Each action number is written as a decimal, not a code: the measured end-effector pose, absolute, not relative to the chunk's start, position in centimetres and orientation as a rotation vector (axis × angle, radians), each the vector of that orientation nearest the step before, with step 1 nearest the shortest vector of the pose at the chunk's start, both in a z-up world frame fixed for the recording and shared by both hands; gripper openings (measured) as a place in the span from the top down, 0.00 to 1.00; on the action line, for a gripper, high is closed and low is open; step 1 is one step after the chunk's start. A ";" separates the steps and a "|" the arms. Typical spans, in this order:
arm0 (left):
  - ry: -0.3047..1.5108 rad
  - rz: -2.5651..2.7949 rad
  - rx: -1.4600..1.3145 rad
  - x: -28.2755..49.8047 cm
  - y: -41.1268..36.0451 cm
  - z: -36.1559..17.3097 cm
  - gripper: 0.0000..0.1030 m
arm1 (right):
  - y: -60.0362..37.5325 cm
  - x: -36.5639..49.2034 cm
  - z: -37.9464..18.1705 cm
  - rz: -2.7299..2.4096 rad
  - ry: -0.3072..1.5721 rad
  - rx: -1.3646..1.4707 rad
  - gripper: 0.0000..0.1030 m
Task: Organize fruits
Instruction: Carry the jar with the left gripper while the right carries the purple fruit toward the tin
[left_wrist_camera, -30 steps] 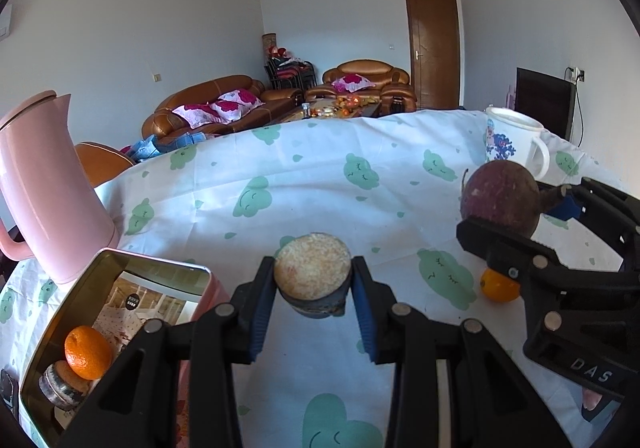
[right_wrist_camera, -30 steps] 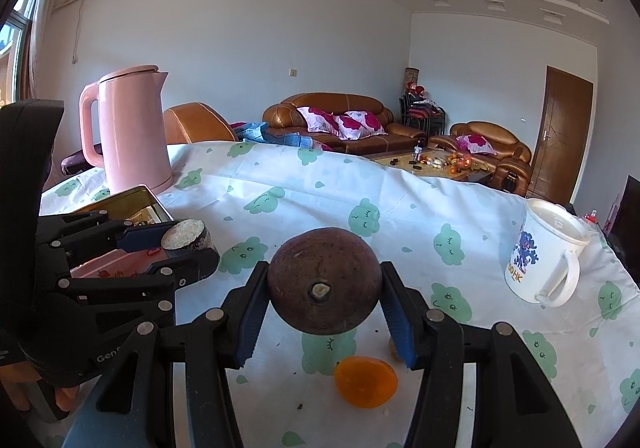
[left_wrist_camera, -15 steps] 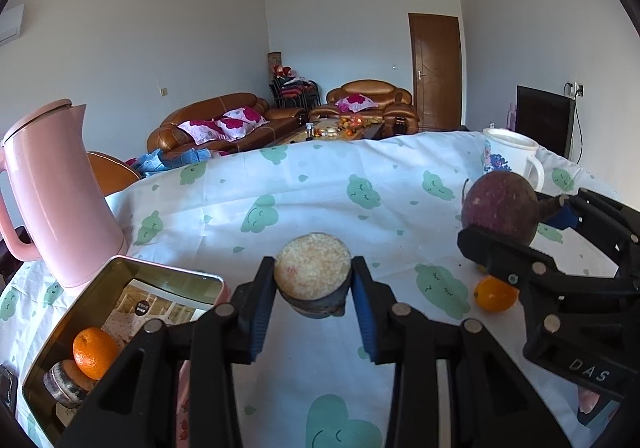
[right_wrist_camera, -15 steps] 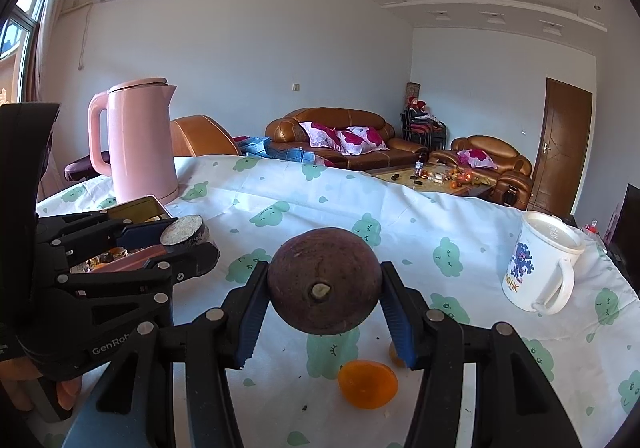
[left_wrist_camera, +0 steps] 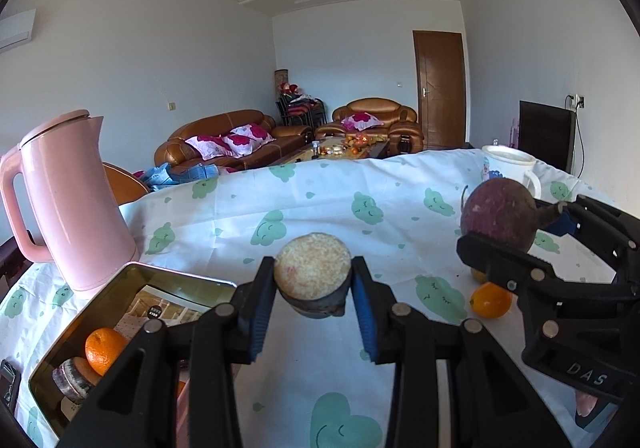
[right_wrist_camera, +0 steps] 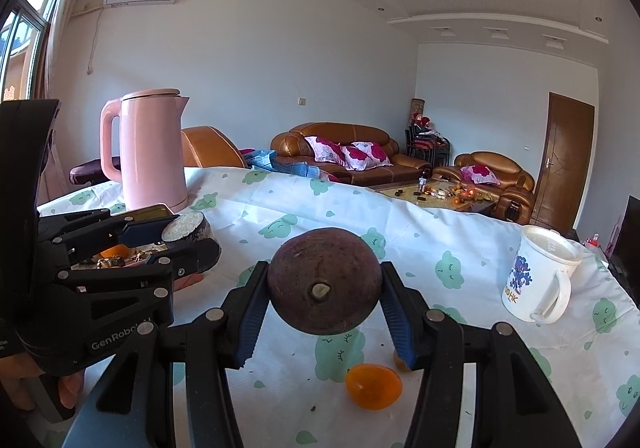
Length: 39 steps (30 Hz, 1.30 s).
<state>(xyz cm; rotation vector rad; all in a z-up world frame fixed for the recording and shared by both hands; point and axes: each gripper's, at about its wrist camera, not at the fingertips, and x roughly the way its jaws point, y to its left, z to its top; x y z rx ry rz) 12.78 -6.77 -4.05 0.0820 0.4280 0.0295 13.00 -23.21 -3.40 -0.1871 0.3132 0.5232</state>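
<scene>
My left tool [left_wrist_camera: 312,300] grips a cut fruit piece [left_wrist_camera: 312,274], my right tool [right_wrist_camera: 324,312] a round brown fruit [right_wrist_camera: 324,282], both lifted off the counter [left_wrist_camera: 320,199] for the tin [left_wrist_camera: 120,288] at near left.

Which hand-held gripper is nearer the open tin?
Left. The left hand-held gripper holds a cut piece right beside the tin; the right hand-held gripper, holding a round root, is farther across the table.
</scene>
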 end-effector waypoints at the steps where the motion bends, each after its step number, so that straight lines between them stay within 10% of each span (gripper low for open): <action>1: 0.423 0.031 0.085 12.6 -6.8 -4.0 0.62 | -23.2 12.9 -3.4 0.524 0.309 -0.188 0.46; 39: 0.335 0.064 0.112 9.2 -6.6 -3.1 0.62 | -22.5 10.3 -3.1 0.535 0.217 -0.239 0.46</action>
